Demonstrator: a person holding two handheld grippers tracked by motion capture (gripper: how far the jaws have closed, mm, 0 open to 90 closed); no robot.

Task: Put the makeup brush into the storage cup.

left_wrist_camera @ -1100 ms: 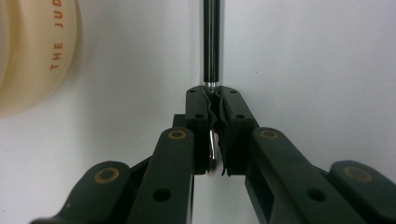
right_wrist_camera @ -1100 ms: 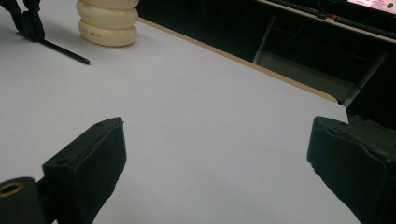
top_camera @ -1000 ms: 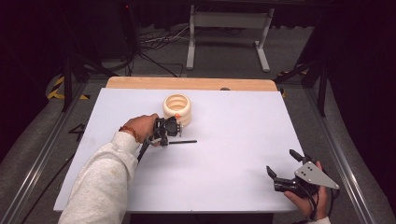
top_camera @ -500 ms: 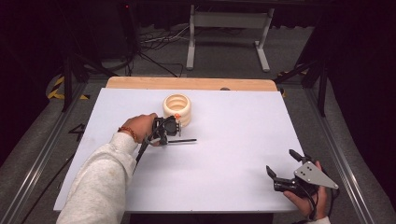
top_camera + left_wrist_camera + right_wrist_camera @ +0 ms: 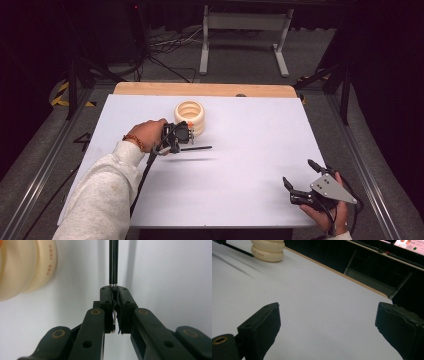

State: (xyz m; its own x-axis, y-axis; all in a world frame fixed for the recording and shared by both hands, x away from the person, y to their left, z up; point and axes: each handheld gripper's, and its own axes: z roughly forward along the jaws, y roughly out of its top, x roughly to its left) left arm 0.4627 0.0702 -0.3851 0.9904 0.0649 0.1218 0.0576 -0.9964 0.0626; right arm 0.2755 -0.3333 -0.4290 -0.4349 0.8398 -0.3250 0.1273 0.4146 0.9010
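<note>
- While your left tongs [image 5: 192, 146] clamp one end of a thin black rod [image 5: 196, 148], the rod juts out level above the white surface [image 5: 250, 130], just beside the cream ribbed ring stack [image 5: 190, 114].
- Your right tongs [image 5: 300, 176] rest at the surface's near right corner, jaws wide apart, holding nothing.

Black rod [image 5: 113, 262] cut off by top edge; red print on cream holder [image 5: 27, 267] unreadable.

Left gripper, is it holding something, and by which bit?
Yes. The left gripper is shut on a thin black rod, pinching one end of it; the rest sticks out. The right gripper is open, holding nothing.
</note>
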